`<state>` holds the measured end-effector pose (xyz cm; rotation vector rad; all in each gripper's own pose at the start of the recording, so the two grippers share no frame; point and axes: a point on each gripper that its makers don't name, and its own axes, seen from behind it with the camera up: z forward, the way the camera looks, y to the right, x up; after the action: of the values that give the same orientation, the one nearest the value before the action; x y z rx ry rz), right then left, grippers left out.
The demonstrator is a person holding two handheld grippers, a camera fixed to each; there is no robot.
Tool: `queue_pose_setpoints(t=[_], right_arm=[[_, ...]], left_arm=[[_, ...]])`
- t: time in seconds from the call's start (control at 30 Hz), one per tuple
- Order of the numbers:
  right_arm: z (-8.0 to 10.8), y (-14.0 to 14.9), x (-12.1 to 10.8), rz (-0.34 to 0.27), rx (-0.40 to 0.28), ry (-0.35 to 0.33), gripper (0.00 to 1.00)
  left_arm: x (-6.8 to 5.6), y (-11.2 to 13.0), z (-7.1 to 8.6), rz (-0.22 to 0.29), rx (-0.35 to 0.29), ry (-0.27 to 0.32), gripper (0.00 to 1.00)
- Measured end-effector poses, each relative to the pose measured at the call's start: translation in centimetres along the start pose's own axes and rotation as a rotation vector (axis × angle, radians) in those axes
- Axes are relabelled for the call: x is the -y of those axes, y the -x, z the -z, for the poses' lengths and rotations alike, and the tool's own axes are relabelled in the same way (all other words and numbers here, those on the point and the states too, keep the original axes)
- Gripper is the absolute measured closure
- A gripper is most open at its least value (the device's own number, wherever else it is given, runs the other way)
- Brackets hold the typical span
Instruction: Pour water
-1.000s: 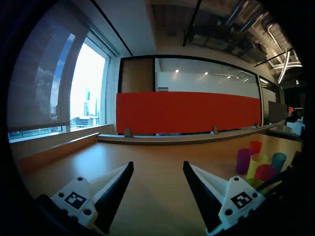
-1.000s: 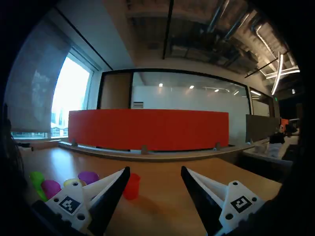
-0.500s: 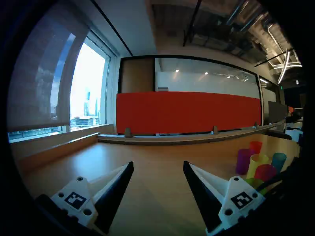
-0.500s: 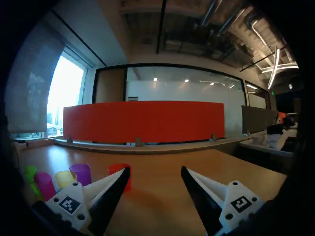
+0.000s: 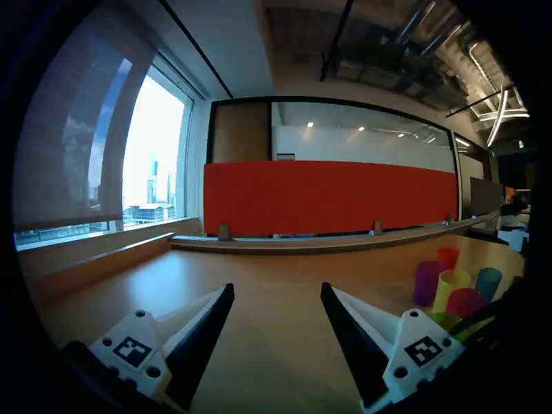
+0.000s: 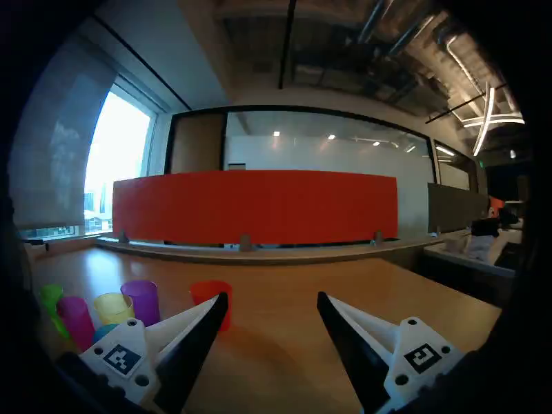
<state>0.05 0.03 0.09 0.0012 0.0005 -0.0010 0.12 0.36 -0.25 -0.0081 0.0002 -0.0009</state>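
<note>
The left gripper (image 5: 276, 286) is held low over a light wooden tabletop (image 5: 276, 265). Its two black-tipped fingers are spread wide, and nothing is gripped between them. In the left gripper view, a cluster of upright cups of translucent plastic is seen on the tabletop, off to the right of the fingers. It is made up of a purple cup (image 5: 426, 281), a red cup (image 5: 448, 256) behind it, a yellow cup (image 5: 451, 288), a teal cup (image 5: 488, 281), a pink cup (image 5: 465, 301) and a green cup (image 5: 446, 321), which is partly covered by the finger on that side.

The right gripper (image 6: 271, 295) is also held with its fingers spread and empty. In the right gripper view the cups are found at the lower left. The red cup (image 6: 209, 291) is partly hidden behind the tip of the left-hand finger, and whether it is touched cannot be told. The purple cup (image 6: 141, 299), yellow cup (image 6: 112, 307), pink cup (image 6: 76, 321) and green cup (image 6: 50, 298) are ranged farther left. A long orange-red partition panel (image 5: 324, 196) is set along the table's far edge.
</note>
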Motion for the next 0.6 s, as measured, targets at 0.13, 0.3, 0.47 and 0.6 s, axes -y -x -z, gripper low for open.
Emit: queue_pose_setpoints(t=[0.13, 0.3, 0.47, 0.6], right_arm=[[0.07, -0.02, 0.03, 0.001, 0.000, -0.001, 0.00], [0.19, 0.01, 0.02, 0.000, 0.000, 0.000, 0.00], [0.17, 0.04, 0.02, 0.000, 0.001, 0.000, 0.00], [0.17, 0.04, -0.01, -0.001, 0.002, 0.000, 0.00]], left_arm=[[-0.05, -0.03, 0.02, 0.000, 0.000, 0.000, 0.07], [-0.04, -0.04, 0.01, 0.000, 0.000, 0.000, 0.07], [0.02, -0.05, -0.01, 0.000, 0.000, 0.000, 0.07], [0.05, -0.07, 0.01, 0.000, 0.000, 0.000, 0.07]])
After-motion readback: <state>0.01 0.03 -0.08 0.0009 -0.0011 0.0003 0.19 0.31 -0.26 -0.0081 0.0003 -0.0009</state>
